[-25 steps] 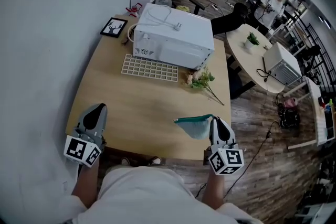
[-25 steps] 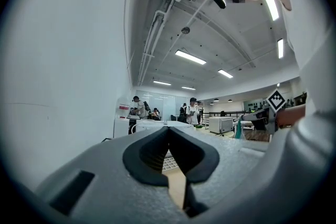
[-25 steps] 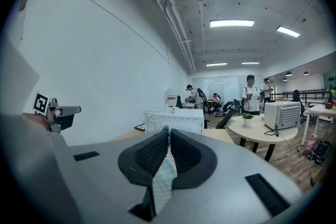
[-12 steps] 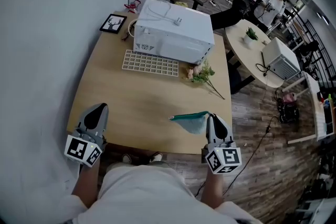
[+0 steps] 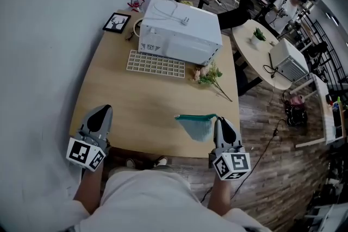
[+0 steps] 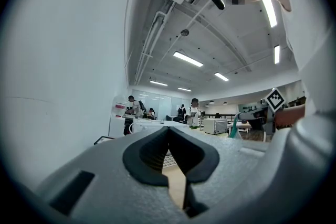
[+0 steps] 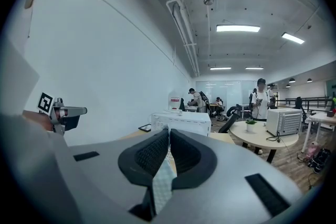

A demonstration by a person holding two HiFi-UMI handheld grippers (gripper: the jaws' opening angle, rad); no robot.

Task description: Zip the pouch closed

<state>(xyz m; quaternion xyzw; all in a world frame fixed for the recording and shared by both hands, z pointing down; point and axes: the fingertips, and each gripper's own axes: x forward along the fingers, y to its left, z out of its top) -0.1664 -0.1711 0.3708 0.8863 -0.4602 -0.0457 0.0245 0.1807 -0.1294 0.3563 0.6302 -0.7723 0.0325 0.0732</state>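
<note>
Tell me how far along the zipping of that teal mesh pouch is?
Done: the teal mesh pouch is picked up, clamped in the shut right gripper over the wooden table. In hand: just that hold. Left: the zipping itself; the left gripper is shut, empty and well apart from it.

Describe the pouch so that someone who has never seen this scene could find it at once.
On the light wooden table with the white microwave at its far end, look to the near right edge. There the right gripper is shut on the pouch: the only teal thing, held off the tabletop, unlike the flowers lying flat.
</note>
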